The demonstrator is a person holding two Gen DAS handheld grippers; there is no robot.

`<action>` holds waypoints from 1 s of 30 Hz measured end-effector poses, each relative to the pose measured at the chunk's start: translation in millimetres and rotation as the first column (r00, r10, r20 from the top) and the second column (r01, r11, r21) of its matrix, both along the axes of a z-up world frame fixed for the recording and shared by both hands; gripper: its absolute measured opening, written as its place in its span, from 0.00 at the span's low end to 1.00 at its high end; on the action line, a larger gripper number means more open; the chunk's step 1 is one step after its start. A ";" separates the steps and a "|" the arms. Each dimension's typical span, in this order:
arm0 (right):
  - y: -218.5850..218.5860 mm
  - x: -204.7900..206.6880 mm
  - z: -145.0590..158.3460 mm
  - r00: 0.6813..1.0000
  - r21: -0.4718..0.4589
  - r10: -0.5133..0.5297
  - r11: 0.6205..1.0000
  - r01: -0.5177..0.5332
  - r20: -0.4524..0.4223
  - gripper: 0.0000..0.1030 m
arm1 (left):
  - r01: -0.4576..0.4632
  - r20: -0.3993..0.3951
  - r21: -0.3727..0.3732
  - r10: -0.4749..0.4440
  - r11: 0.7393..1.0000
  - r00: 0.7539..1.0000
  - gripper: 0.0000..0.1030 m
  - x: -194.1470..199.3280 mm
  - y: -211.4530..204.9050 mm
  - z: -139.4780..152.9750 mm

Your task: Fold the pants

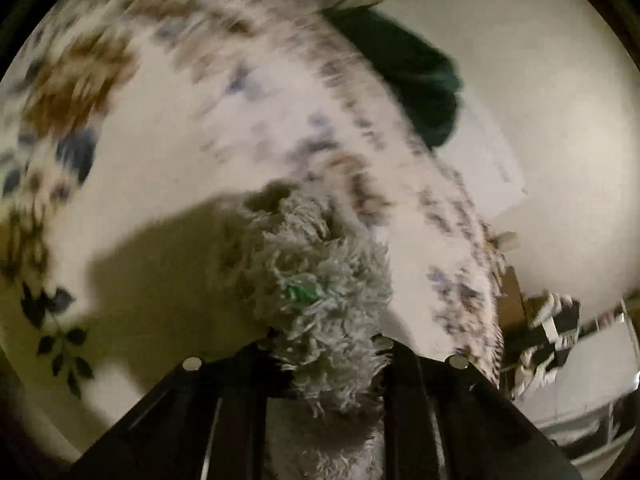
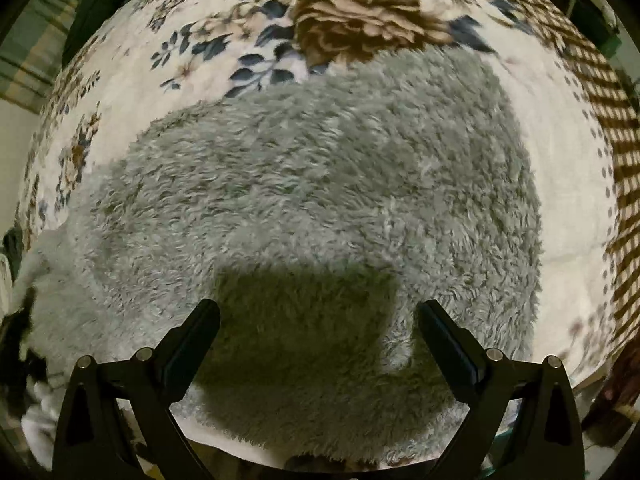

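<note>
Currently, left wrist view: left tongs [image 1: 326, 356] are clamped on a bunch of the fluffy grey pants [image 1: 320, 300]. The fabric is pinched between the two black fingers [image 1: 404, 364] and bulges out ahead of them. A bit of green shows in the pile near the grip. The bunch is lifted off the floral blanket [image 1: 132, 128], throwing a dark shadow on it to the left. Heavy motion blur across the blanket. A dark green cloth [image 1: 416, 76] sits past the blanket's edge, top right. Pale wall [image 1: 560, 120] behind it. Clutter lower right, too smeared to identify.

Right wrist view: right tongs [image 2: 318, 318] are spread wide, nothing between them, hovering over the pants [image 2: 312, 184]. The pants lie mostly flat on the floral blanket [image 2: 160, 80], filling the centre of frame as a broad grey patch. The tongs' shadow falls on the fabric just ahead of the fingers [image 2: 200, 328]. At far left the pants rise out of frame. Brown flower print [image 2: 356, 28] sits just beyond the top edge of the pants. The blanket's brown checked border [image 2: 616, 128] runs down the right side, well clear of the pants.
</note>
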State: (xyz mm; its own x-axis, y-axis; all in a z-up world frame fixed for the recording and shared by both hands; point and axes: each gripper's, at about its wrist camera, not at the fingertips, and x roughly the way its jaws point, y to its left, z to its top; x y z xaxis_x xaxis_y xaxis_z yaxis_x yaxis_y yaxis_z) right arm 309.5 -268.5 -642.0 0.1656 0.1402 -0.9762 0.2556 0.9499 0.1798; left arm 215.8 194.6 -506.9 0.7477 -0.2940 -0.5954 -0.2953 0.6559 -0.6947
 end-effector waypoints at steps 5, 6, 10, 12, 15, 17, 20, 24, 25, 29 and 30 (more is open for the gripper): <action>-15.3 -7.0 0.3 1.000 0.055 -0.007 0.998 0.006 0.023 0.98 | 0.153 0.138 0.074 -0.162 0.985 0.977 0.12 -6.8 -55.0 82.8; -20.8 -10.0 2.8 0.999 0.070 -0.010 0.998 0.007 0.030 0.98 | 0.194 0.162 0.080 -0.205 0.978 0.965 0.12 -8.0 -69.4 98.1; -55.3 -26.0 20.1 0.997 0.109 -0.044 0.993 0.037 0.059 0.98 | 0.401 0.213 0.114 -0.416 0.909 0.884 0.12 -11.0 -169.6 145.5; -82.9 -38.1 33.6 0.994 0.119 -0.079 0.990 0.069 0.076 0.98 | 0.477 0.212 0.117 -0.491 0.871 0.845 0.12 -13.5 -210.8 149.0; -129.5 -59.5 48.5 0.987 0.108 -0.133 0.987 0.122 0.096 0.98 | 0.594 0.186 0.099 -0.601 0.799 0.777 0.11 -11.9 -290.6 137.7; -162.6 -70.4 51.9 0.981 0.095 -0.170 0.982 0.161 0.094 0.98 | 0.664 0.154 0.114 -0.673 0.739 0.723 0.12 -10.7 -336.5 122.9; -212.3 -87.7 50.0 0.968 0.077 -0.239 0.969 0.233 0.078 0.98 | 0.742 0.102 0.130 -0.753 0.658 0.650 0.12 -7.4 -392.6 94.4; -264.3 -109.9 41.8 0.948 0.073 -0.314 0.948 0.310 0.060 0.98 | 0.815 -0.038 0.086 -0.816 0.572 0.577 0.12 -3.4 -442.1 54.0; -268.6 -109.5 40.6 0.944 0.077 -0.324 0.944 0.320 0.057 0.98 | 0.823 -0.094 0.085 -0.818 0.562 0.568 0.15 -3.0 -449.5 46.2; -287.4 -115.8 31.3 0.930 0.145 -0.365 0.923 0.356 0.040 0.98 | 0.823 -0.195 0.139 -0.799 0.551 0.569 0.66 -8.8 -461.5 49.3; -287.9 -115.9 30.8 0.929 0.159 -0.368 0.920 0.358 0.045 0.98 | 0.816 -0.168 0.172 -0.800 0.552 0.576 0.85 -12.4 -459.9 59.4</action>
State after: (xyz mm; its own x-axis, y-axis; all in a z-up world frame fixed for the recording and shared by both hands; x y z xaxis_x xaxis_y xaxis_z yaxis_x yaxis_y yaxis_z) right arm 193.6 -556.4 -611.2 0.3012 0.1964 -0.9331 0.5591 0.7564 0.3396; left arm 203.3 -265.3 -447.5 0.2174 -0.6196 -0.7542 0.3959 0.7623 -0.5121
